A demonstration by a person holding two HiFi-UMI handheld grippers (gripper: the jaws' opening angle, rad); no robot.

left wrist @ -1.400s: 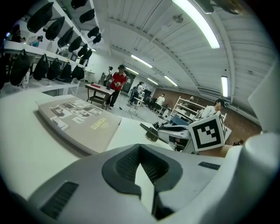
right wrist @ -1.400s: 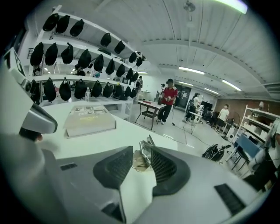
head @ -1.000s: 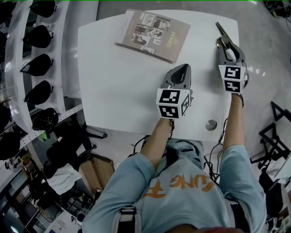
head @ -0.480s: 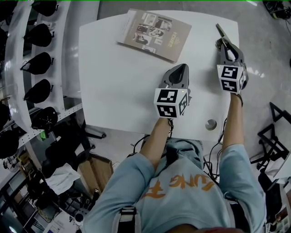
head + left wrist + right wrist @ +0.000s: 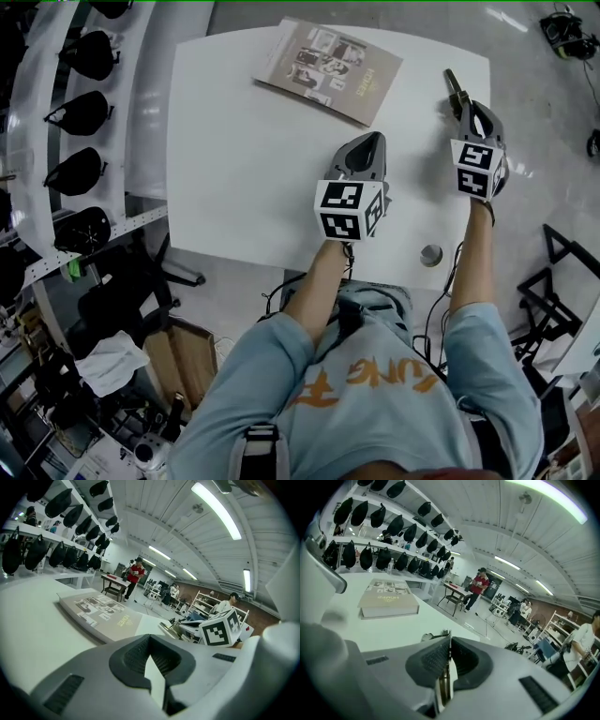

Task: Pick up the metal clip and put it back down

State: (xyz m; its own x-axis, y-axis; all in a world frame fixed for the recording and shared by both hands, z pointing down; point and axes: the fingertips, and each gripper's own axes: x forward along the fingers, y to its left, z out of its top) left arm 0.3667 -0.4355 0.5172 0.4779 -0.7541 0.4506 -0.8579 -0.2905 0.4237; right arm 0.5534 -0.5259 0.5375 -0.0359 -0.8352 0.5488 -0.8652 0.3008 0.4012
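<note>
The left gripper [image 5: 373,141] is closest to the person, hanging over the plain white table [image 5: 234,169]. Its fingers are together on nothing, so it's out of the action. A bit further out, the right gripper [image 5: 466,108] has just been closing its jaws, and they're clamped on the thin silver metal clip [image 5: 453,84]. Most of the clip pokes out past the fingertips toward the table's far edge. In the right gripper view the metal [image 5: 443,684] sits edge-on between the ribbed pads [image 5: 430,658].

My worry is that it's smooth metal pinched at one end only, so I reckon it could pivot or slide out on the lift. That corner of the table is close too, so a drop might bounce onto the floor.

As for writing, the orange lettering on the pale blue shirt [image 5: 375,375] is too creased for me to read. The marker cubes [image 5: 349,208] carry only black-and-white squares. The flat tan book [image 5: 328,58] at the far side has a title, but it's too small to make out.
</note>
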